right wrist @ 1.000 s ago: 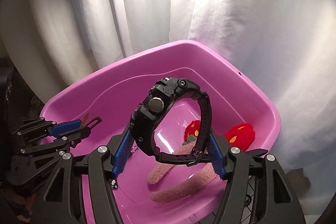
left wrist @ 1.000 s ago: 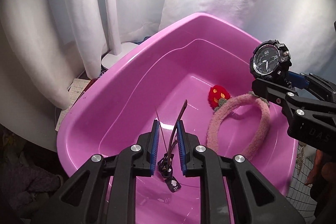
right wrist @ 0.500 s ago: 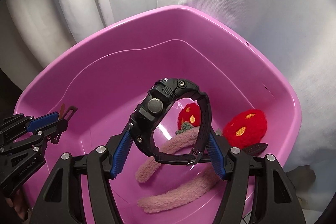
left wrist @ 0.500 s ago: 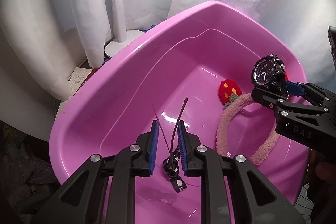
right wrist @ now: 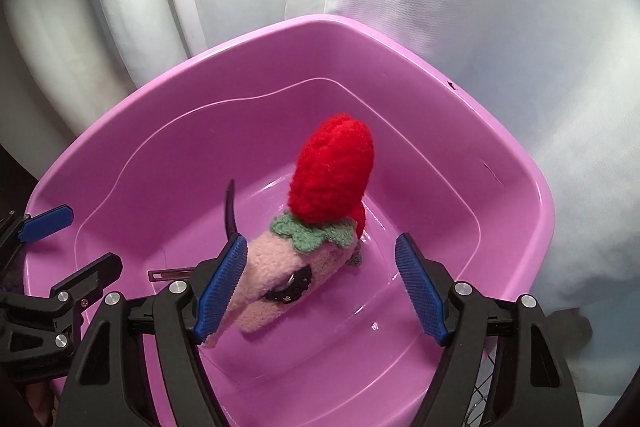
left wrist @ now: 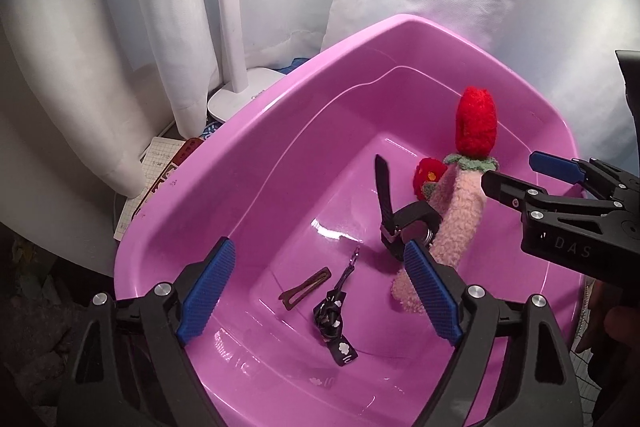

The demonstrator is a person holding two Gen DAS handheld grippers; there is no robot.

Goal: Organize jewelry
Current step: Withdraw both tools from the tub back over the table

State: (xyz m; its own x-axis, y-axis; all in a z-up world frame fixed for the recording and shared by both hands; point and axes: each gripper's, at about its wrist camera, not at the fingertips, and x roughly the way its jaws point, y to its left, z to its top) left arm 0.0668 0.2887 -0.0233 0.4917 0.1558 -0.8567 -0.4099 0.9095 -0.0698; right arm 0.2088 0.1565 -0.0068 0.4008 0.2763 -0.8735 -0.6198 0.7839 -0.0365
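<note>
A pink plastic tub [left wrist: 248,163] holds the jewelry. My left gripper [left wrist: 320,287] is open and empty above its near side. Below it lie a brown hair clip [left wrist: 306,289] and a black ribbon tie with white flowers [left wrist: 334,323]. A black watch [left wrist: 404,223] lies in the tub against a fuzzy pink headband with red strawberries [left wrist: 464,211]. My right gripper [right wrist: 320,283] is open and empty above the headband [right wrist: 280,275]; it also shows at the right of the left wrist view [left wrist: 532,175]. In the right wrist view the watch [right wrist: 290,289] is mostly hidden under the headband.
White curtains hang behind the tub [right wrist: 520,195]. A white lamp base [left wrist: 240,99] and some papers [left wrist: 156,171] sit left of the tub. A wire mesh [right wrist: 484,383] shows at the lower right.
Both grippers have opened. The clip and ribbon tie dropped from the left gripper into the tub, and the watch dropped from the right gripper. The headband now stands up on edge.
</note>
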